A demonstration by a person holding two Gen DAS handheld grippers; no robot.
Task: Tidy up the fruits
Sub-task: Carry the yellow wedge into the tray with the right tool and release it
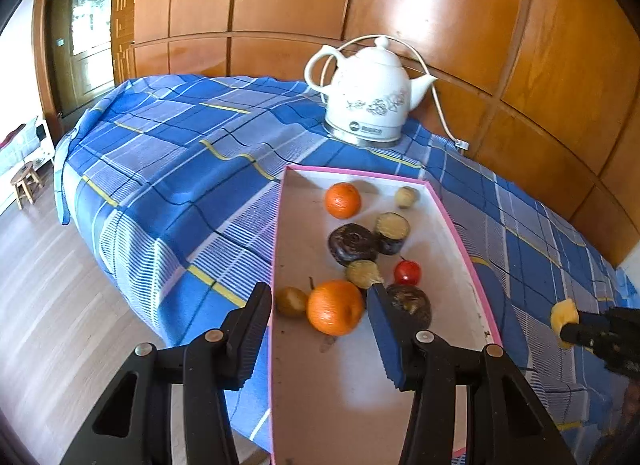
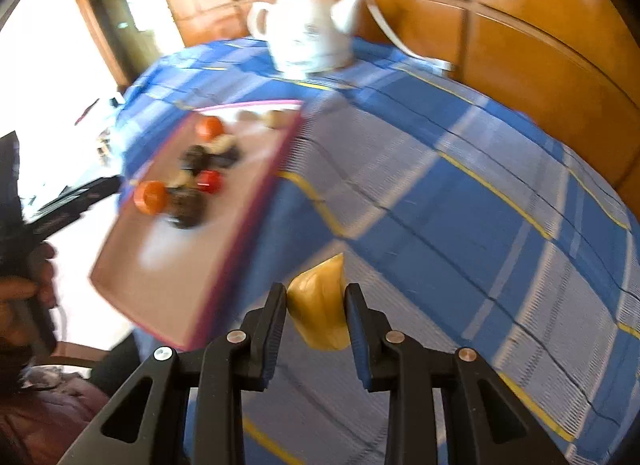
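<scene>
A: Right wrist view: the right tool (image 2: 316,305) is nearly closed, its two pads pressing either side of a yellow wedge (image 2: 320,305) of fruit. The wedge is off the table (image 2: 480,205); blue check cloth shows beneath it, blurred.

B: And the tray?

A: The tray (image 2: 256,201), pink-rimmed, sits at ten o'clock from that tool, well apart from it. The wedge isn't over it yet.

B: What about the other side?

A: In the left wrist view the left tool (image 1: 320,305) stands partly open and grips nothing that I can see. One finger lies outside the tray's near rim (image 1: 276,265), the other hangs over the inside, so the rim runs between them untouched. It may be there to steady the tray; that's my guess.

B: What's already in?

A: From that tool outward, toward twelve o'clock: an orange (image 1: 334,307), a small pear (image 1: 291,301) beside it, a dark round fruit (image 1: 410,303), a tomato (image 1: 407,272), more dark pieces, a second orange (image 1: 342,200) and a small pale fruit (image 1: 406,197) at the far end. Beyond the tray, at twelve, a white kettle (image 1: 370,93).

B: So how far along?

A: Nearly done, I'd judge. No loose fruit shows on the cloth in either view; the wedge looks like the last piece. It remains to carry it over the rim and let go.
</scene>
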